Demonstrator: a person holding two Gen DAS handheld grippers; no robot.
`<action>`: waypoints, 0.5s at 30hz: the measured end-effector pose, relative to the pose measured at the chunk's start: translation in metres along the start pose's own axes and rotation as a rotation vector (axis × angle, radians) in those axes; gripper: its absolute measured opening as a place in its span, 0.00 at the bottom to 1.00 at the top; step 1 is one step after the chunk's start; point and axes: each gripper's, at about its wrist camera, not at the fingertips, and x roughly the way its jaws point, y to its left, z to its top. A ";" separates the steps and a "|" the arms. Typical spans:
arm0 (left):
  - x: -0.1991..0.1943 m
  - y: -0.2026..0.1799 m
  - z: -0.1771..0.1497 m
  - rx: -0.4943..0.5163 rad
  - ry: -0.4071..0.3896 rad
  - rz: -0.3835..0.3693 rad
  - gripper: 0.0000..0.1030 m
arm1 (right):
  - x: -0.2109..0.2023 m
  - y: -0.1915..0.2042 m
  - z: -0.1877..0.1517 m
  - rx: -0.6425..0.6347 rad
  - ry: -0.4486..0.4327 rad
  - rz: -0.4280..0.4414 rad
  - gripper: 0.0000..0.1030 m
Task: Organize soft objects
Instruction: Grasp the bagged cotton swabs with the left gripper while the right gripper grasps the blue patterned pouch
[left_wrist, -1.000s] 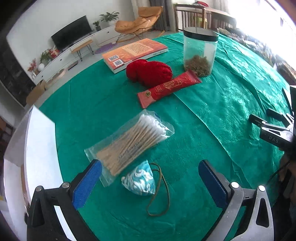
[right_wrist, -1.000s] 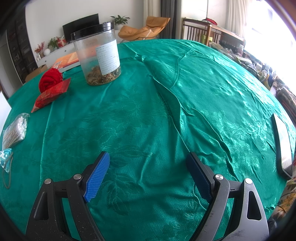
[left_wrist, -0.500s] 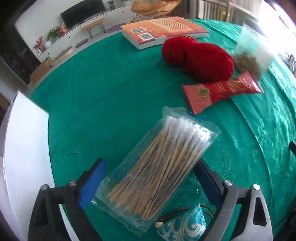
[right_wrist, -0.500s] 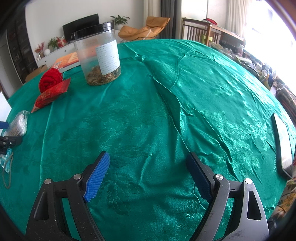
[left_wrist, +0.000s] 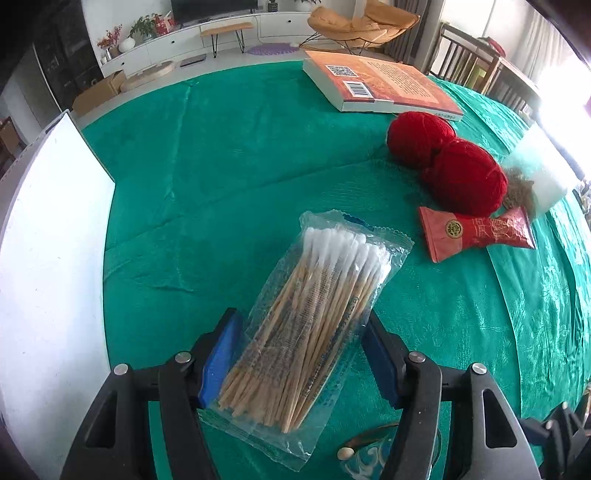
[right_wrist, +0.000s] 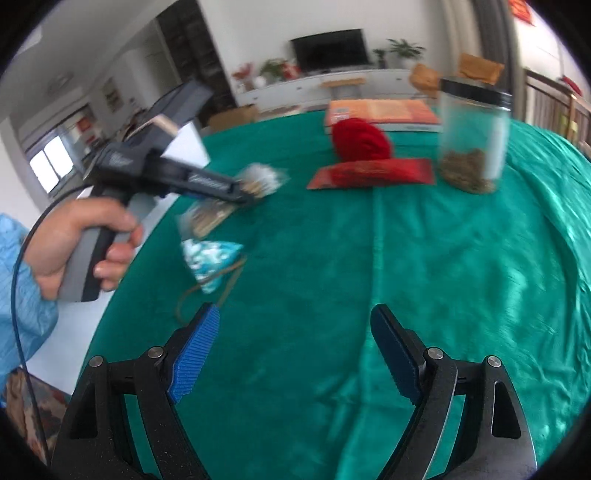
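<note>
Now clamped: left gripper (left_wrist: 303, 354), jaws just closed onto the bag of cotton swabs (left_wrist: 314, 328), near the table's (left_wrist: 221, 166) left edge. Right gripper (right_wrist: 295, 354) spread wide, gripping nothing, above bare green cloth.

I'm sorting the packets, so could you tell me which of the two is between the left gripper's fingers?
The clear cotton swab packet; the left gripper straddles its stick end. The red packet lies apart beside the yarn.

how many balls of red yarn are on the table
2. One ball of red yarn lies just in front of the book; the other touches it, nearer the red packet.
</note>
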 end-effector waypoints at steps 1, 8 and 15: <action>0.000 0.003 0.001 -0.019 0.000 -0.005 0.63 | 0.015 0.013 0.008 -0.031 0.018 0.003 0.82; 0.003 0.012 -0.002 -0.035 0.002 -0.002 0.65 | 0.061 0.036 0.025 -0.125 0.084 -0.050 0.45; 0.010 -0.011 -0.012 0.097 0.016 0.037 0.91 | 0.005 -0.053 0.004 0.095 0.026 -0.097 0.44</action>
